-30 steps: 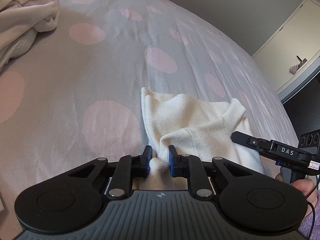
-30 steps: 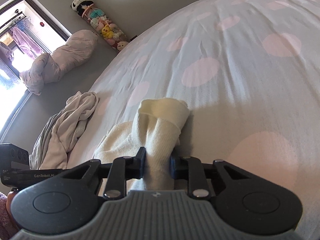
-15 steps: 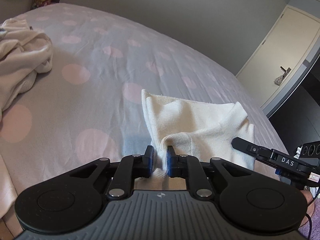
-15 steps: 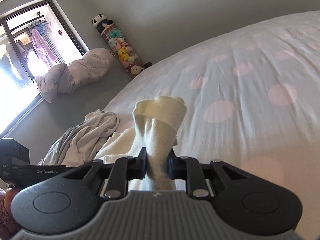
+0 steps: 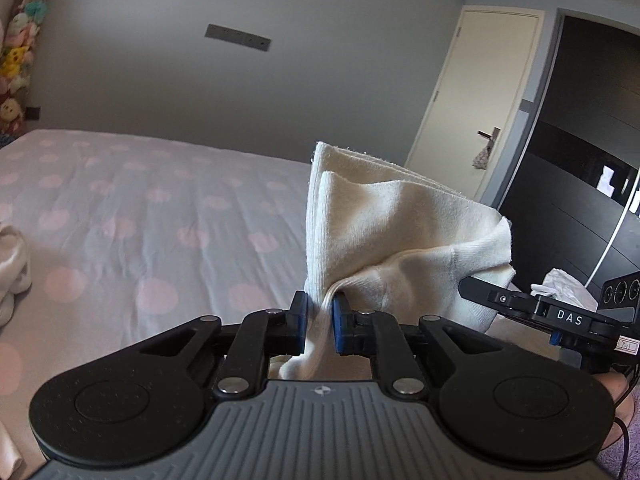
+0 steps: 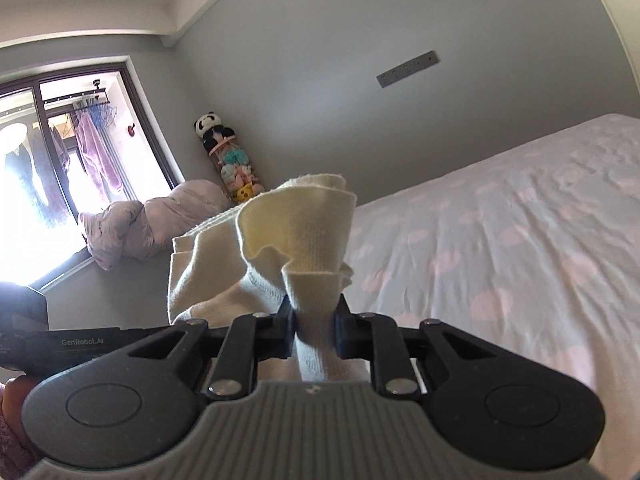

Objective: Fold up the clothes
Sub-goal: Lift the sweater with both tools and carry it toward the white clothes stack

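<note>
A cream knit garment (image 5: 384, 224) hangs folded in the air above the bed, held at two points. My left gripper (image 5: 319, 320) is shut on one bunched edge of it, blue pads pressing the cloth. In the right wrist view the same cream garment (image 6: 296, 232) rises in front of the camera, and my right gripper (image 6: 314, 320) is shut on a gathered fold of it. The right gripper's body (image 5: 560, 316) shows at the right of the left wrist view, close beside the cloth. The lower part of the garment is hidden behind the gripper bodies.
The bed (image 5: 140, 216) has a pale sheet with pink dots. A heap of pale clothes (image 5: 12, 268) lies at its left edge. A door (image 5: 472, 120) and dark wardrobe (image 5: 580, 160) stand right. A window (image 6: 48, 184), a lilac duvet (image 6: 160, 220) and soft toys (image 6: 232, 160) are left.
Both grippers rose off the bed with the cream garment, which now hangs clear of the sheet. The views tilted up, so walls, door and window came into sight.
</note>
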